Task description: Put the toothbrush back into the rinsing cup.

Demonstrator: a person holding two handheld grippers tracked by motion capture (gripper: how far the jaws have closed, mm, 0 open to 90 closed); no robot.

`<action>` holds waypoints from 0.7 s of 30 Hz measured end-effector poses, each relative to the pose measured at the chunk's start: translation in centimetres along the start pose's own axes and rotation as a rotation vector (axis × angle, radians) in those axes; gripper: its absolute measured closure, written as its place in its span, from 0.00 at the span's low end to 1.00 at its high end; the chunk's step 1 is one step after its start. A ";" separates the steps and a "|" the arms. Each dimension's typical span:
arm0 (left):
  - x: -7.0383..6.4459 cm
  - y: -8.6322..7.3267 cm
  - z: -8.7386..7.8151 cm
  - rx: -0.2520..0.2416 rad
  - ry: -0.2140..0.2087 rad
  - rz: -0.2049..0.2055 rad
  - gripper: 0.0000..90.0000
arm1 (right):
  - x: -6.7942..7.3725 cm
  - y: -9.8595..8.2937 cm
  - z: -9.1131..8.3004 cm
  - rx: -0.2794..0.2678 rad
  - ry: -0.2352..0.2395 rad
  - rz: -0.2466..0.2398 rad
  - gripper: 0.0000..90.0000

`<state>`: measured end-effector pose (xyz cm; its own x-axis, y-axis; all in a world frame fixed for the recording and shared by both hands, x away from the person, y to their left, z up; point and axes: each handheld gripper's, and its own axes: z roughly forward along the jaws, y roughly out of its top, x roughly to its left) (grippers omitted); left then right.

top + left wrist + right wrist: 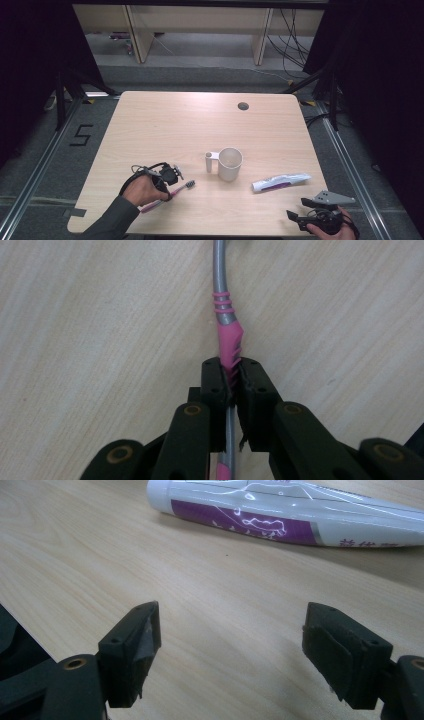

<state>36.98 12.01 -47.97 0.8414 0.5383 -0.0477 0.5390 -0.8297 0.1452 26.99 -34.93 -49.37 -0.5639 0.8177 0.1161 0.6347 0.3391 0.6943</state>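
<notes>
A pink and grey toothbrush (pixel 170 194) lies on the wooden table (pixel 165 130) at the front left, bristles toward the cup. My left gripper (pixel 169 186) is shut on its handle; in the left gripper view the pink grip (pixel 229 340) runs up out of the closed jaws. A white cup (pixel 229 163) with a side handle stands mid-table. A white and purple toothpaste tube (pixel 280 181) lies to its right, large at the top of the right gripper view (pixel 300 510). My right gripper (pixel 300 210) is open near the front right edge, short of the tube, holding nothing.
A round cable hole (pixel 243 106) sits at the table's far side. Beyond the table are wooden furniture legs and cables on the floor. A floor mark "5" (pixel 81 135) lies to the left. The table's front edge is close beside the right gripper.
</notes>
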 end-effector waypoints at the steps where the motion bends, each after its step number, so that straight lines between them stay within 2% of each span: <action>1: 0.0 0.0 0.0 0.003 0.000 0.005 0.91 | 0.0 0.0 0.0 -0.001 0.000 -0.001 0.27; 3: 0.0 0.0 0.0 0.007 -0.001 0.008 0.91 | 0.0 0.0 0.2 -0.006 0.022 0.010 0.27; 4: 0.0 0.0 0.0 0.001 -0.001 0.004 0.91 | 0.0 0.0 0.1 -0.009 0.007 0.004 0.27; 6: 0.1 0.0 0.0 -0.001 0.001 0.004 0.91 | 0.0 0.0 0.1 -0.008 0.008 0.003 0.27; 7: 0.1 0.0 0.0 -0.002 0.000 0.006 0.91 | 0.2 0.0 0.1 -0.003 0.019 0.028 0.27; 8: 0.1 0.0 0.0 0.000 -0.001 0.005 0.91 | 0.2 0.0 0.2 0.000 0.022 0.032 0.27; 10: 0.1 0.0 -0.1 -0.002 0.000 0.011 0.91 | 0.2 -0.1 0.1 -0.002 0.017 0.029 0.27; 11: 0.1 0.0 -0.2 -0.006 0.001 0.012 0.91 | 0.0 0.0 0.1 -0.008 0.009 0.004 0.27; 12: 0.1 -0.1 -0.3 -0.006 -0.003 0.018 0.91 | 0.0 0.0 0.1 -0.010 0.008 0.004 0.27; 15: 0.3 -0.2 -0.7 -0.034 -0.010 0.008 0.91 | 0.0 -0.1 0.1 -0.008 0.007 0.008 0.27; 16: 0.3 -0.3 -0.9 -0.047 -0.009 0.003 0.91 | 0.2 -0.1 0.2 -0.005 0.018 0.032 0.27; 17: 0.4 -0.4 -1.2 -0.060 -0.011 -0.003 0.91 | 0.0 0.0 0.1 -0.012 0.007 0.004 0.27; 19: 0.6 -0.5 -1.6 -0.091 -0.019 -0.021 0.91 | 0.0 0.0 0.1 -0.009 0.008 0.004 0.27; 20: 0.7 -0.6 -1.8 -0.102 -0.015 -0.018 0.91 | 0.1 -0.1 0.1 -0.006 0.011 0.029 0.27; 21: 0.8 -0.7 -2.0 -0.120 -0.014 -0.024 0.91 | 0.1 -0.1 0.1 -0.004 0.014 0.030 0.27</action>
<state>37.16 13.29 -46.12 0.8293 0.5550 -0.0660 0.5512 -0.7926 0.2607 26.91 -34.79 -49.52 -0.5515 0.8212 0.1468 0.6494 0.3121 0.6934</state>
